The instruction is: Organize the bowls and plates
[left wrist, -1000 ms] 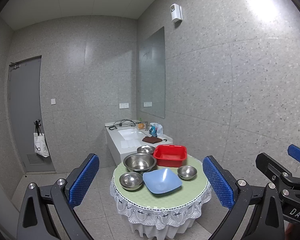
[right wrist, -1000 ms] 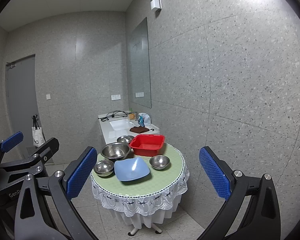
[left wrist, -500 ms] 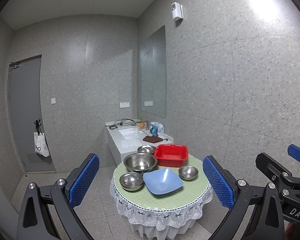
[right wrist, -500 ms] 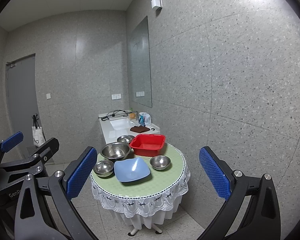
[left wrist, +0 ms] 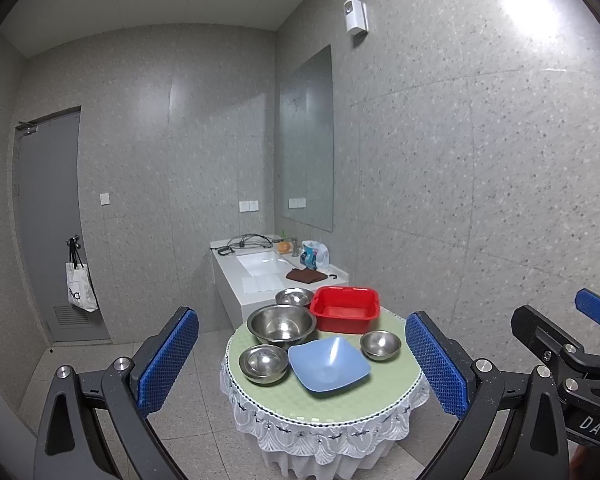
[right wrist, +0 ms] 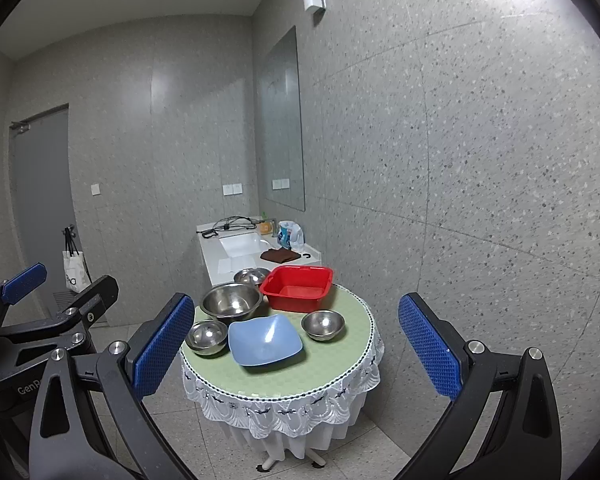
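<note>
Through the left wrist camera, my left tool (left wrist: 302,356) gaped empty; the red tub (left wrist: 346,309) sat empty at the table's (left wrist: 384,390) far edge, the blue plate (left wrist: 328,364) central among steel bowls (left wrist: 281,323). Through the right camera, my right tool (right wrist: 296,338) stood equally wide, nothing blocking the table.

A round table (left wrist: 380,390) with a green top and white lace skirt stands at lower centre. On it a blue square plate (left wrist: 329,363) sits nearest, a small steel bowl (left wrist: 263,363) just left of it and another small bowl (left wrist: 380,345) just right. Behind them are a large steel bowl (left wrist: 281,323), a red tub (left wrist: 345,308) and a further steel bowl (left wrist: 295,297). The left gripper (left wrist: 302,364) frames the table from the bottom, its blue pads (left wrist: 169,360) wide apart and empty. The right gripper (left wrist: 572,356) shows at the lower right edge. A sink counter (left wrist: 260,268) stands behind.
</note>
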